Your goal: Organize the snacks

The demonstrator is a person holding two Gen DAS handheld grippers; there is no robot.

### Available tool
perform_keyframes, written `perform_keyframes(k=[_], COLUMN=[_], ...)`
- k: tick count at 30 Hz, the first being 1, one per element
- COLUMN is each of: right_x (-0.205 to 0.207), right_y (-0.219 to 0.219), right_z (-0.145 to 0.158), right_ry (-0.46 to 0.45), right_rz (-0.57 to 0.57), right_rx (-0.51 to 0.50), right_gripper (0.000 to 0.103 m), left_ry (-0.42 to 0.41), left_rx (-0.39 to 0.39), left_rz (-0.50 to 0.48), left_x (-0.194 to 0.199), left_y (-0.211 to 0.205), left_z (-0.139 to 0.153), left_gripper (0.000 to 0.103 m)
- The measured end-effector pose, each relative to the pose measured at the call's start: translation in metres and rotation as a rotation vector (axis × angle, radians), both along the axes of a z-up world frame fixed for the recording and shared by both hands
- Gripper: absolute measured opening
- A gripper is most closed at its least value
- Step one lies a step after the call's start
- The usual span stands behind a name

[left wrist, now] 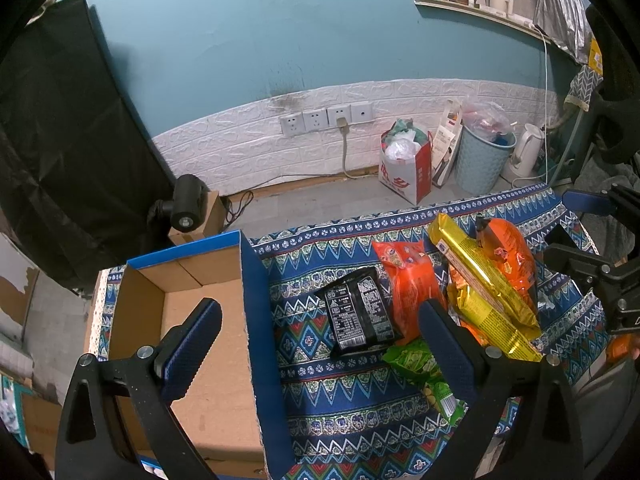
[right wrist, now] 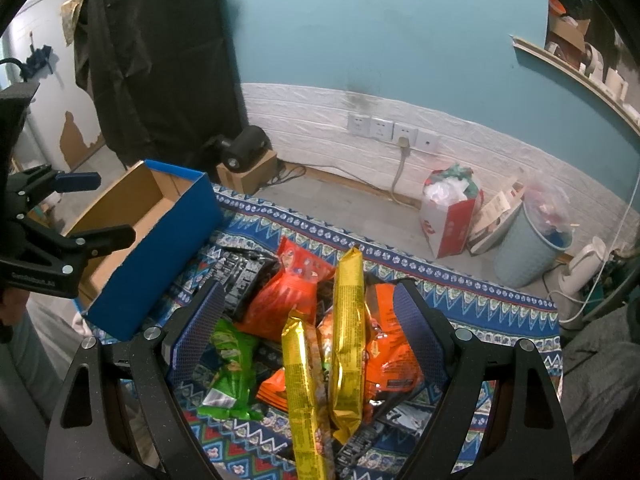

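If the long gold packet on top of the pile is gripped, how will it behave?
The long gold packet looks glossy, so it may slip between the fingers. It is long and thin, so probably light and a little floppy. It leans on the orange bags, which may shift.

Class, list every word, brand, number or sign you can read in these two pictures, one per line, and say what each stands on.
"乡": large red character on the white paper bag, the one before it partly cut off.
Left gripper body: small white lettering, too blurred to read.
Black packet: white print, too small to read.
Yellow packets: fine print, unreadable.
Orange packets and green packet: logos blurred.
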State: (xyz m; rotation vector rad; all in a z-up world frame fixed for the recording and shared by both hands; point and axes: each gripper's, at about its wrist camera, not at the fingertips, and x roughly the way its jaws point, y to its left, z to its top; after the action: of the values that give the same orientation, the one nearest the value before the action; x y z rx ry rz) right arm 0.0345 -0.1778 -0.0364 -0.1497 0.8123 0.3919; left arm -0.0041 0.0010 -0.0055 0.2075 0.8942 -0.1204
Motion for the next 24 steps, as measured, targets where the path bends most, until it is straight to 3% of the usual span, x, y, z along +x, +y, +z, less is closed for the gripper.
perform_keyframes(k=[18,24], right_x=[-0.0009,-0.0023], right_y=[-0.0002,-0.0017], right_z=[-0.0004,-0.0015], right_ry=[0.001,0.003], right_rz=[-0.001,-0.002], right_rx=[-0.003,-0.008], right_gripper=[0.085,0.085], left_ry=[0.008,0.024], left_rx=[-0.005,-0.042], left_rz=[-0.006,0.007], left_x=[-0.0003,0.0045], left_y=[-0.0039,0.0007], left_z=[-0.0001,-0.0028], left_gripper=[0.100,0.100])
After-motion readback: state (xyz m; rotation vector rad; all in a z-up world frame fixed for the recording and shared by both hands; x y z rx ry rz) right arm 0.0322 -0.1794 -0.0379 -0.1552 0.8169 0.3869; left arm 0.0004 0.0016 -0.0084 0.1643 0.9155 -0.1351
